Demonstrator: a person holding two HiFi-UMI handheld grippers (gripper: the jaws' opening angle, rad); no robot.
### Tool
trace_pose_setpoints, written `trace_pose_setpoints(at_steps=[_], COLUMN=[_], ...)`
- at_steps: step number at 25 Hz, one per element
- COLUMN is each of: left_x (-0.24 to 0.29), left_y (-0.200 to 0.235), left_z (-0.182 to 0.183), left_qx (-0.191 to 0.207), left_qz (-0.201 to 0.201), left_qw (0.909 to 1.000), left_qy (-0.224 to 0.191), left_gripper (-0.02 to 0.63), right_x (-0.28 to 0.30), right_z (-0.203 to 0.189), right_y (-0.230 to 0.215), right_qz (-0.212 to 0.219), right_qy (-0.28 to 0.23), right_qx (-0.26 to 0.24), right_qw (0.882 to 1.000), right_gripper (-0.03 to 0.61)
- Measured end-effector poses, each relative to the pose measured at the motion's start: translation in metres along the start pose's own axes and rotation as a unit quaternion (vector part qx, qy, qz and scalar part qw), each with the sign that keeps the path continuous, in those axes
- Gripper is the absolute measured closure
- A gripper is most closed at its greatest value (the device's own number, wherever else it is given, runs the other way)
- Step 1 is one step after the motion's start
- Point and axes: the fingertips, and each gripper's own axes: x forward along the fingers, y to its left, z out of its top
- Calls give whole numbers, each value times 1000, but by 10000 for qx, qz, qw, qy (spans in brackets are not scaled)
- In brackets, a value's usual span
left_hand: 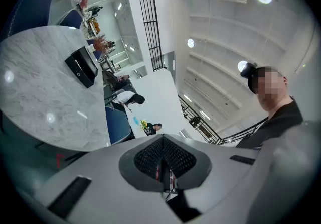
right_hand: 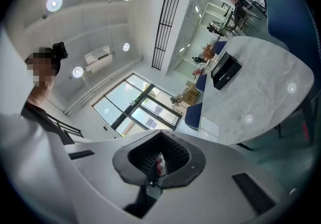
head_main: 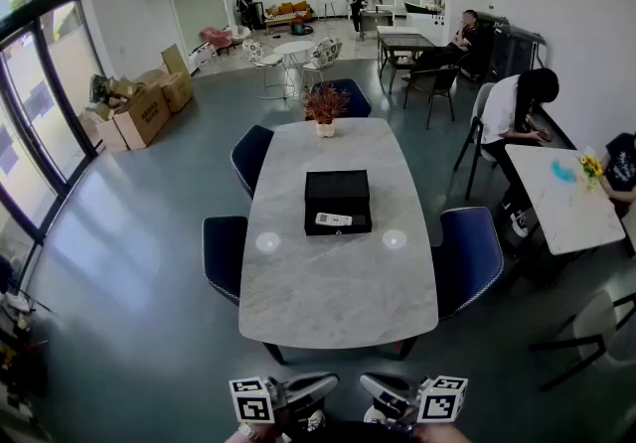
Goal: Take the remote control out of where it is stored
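Wide office hall with a grey floor, tall windows on the left, people seated at desks far off and to the right. At centre, a marble counter point(head_main: 343, 302) ringed by blue chairs point(head_main: 467, 257), with a pot of dried flowers point(head_main: 325, 108) at its far end. Mid-counter, a black box point(head_main: 338, 191), with the white remote control point(head_main: 334, 221) lying flat along its near side; whether down inside or resting on top, cannot tell. Left gripper point(head_main: 316, 389) and right gripper point(head_main: 383, 389) side by side at the near edge of the scene, short of the counter and well apart from the box. Both pairs of jaws clenched together on nothing. Judged progress: nothing done yet. Left to do: reach across the counter, part one pair of jaws, close on the remote control, lift clear of the box.
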Motion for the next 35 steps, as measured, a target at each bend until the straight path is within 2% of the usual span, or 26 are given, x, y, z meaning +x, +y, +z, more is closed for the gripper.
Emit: trace_pose_setpoints(at_steps=[17, 23, 26, 35], left_x=[5, 0, -1, -5], left_y=[-3, -6, -6, 2], left_z=[-7, -3, -2, -9], left_qx=[-79, -17, 80, -108], left_qz=[45, 144, 214, 376], left_qw=[9999, 9997, 9994, 9980], left_qy=[-74, -217, -254, -504], left_gripper=[607, 607, 607, 607], right_x=[-13, -9, -7, -6], right_z=[10, 14, 15, 11], right_y=[0, 2, 2, -11], right_qz=[122, 145, 272, 275], right_qy=[-155, -31, -3, 232], right_qx=[13, -127, 24, 188], right_qw=[9998, 9998, 9996, 9992], right_gripper=[569, 569, 569, 568])
